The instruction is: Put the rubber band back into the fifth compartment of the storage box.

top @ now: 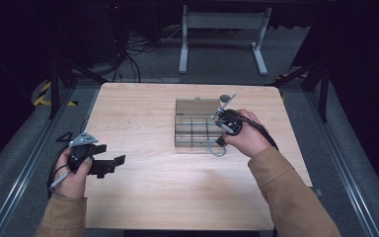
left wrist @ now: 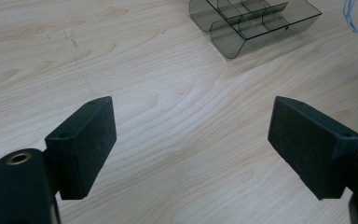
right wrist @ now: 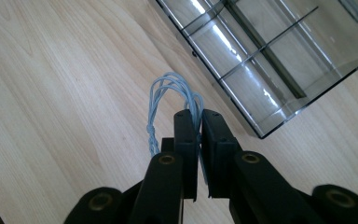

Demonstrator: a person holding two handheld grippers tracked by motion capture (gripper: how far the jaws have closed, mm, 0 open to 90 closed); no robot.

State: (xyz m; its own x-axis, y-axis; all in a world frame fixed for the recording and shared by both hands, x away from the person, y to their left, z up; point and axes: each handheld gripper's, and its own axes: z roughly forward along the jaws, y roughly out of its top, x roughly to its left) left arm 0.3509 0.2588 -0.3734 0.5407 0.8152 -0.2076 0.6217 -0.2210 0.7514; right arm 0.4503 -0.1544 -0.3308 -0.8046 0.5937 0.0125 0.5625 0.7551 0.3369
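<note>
Between the clamped jaws of the right gripper (right wrist: 198, 122), the thin pale-blue bundled cord (right wrist: 170, 91) may slip free, seemingly pinched only at its edge, before reaching the smoky clear-plastic compartment box (right wrist: 279, 56) just beyond the tips.

so the pale blue cord bundle (right wrist: 175, 91) is a small looped coil with a knot on one side, pinched in the right claw (right wrist: 199, 122) and sticking out just beside the smoky clear divided box (right wrist: 279, 60), open and empty.
</note>
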